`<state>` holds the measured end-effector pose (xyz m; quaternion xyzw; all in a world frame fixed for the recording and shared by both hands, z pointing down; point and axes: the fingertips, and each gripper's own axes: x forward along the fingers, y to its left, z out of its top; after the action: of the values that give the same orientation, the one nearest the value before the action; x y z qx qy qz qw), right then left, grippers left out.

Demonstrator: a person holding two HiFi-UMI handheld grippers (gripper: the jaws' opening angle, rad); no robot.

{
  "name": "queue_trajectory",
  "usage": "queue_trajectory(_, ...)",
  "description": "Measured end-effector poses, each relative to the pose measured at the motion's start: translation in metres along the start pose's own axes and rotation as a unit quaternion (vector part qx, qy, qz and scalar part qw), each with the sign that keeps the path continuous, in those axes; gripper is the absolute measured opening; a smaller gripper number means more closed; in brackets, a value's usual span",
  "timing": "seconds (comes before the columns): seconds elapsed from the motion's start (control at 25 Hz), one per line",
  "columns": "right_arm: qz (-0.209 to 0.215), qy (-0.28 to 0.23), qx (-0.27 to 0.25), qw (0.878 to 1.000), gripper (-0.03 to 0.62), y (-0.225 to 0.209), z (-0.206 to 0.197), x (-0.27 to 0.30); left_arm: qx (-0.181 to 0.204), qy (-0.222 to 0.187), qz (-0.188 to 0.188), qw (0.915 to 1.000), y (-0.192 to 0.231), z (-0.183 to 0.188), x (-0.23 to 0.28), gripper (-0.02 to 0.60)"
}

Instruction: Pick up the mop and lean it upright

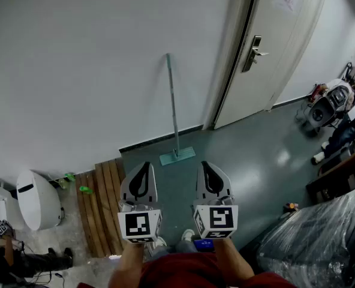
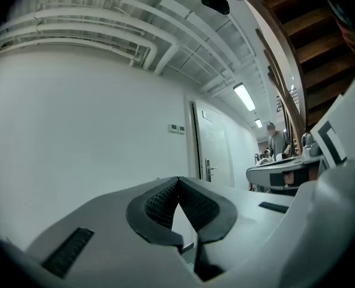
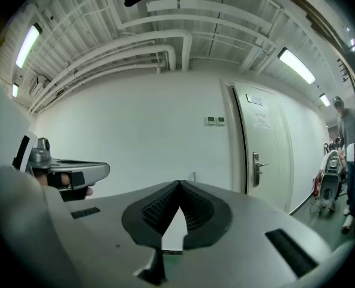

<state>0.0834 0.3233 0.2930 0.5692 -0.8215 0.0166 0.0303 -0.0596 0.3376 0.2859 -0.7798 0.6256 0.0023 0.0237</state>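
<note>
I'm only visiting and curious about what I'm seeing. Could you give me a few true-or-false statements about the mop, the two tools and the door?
1. The mop stands propped against the wall. True.
2. The left tool grips the mop's handle. False: its jaws are shut on nothing, well apart from the mop.
3. The right tool is shut and empty. True.
4. The door stands wide open. False: it is closed.
</note>
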Motion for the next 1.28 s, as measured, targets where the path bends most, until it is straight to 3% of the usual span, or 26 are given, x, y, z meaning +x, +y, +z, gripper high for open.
queue_trajectory(0.44,0.0,-0.001,0.004,1.0,0.017,-0.01,-0.004,0.006,-0.024,-0.007,0.003,0.9997,-0.007,0.005,0.009,0.012)
queue_trajectory(0.92,0.013,-0.017,0.026,0.999,0.017,-0.044,0.0,0.021,-0.008,0.006,0.011,0.9999,-0.028,0.003,0.041,0.014)
queue_trajectory(1.28,0.027,-0.033,0.038,0.998,0.017,-0.085,-0.027,-0.032,0.007,-0.003,0.022,0.9997,-0.093,-0.012,0.013,0.014)
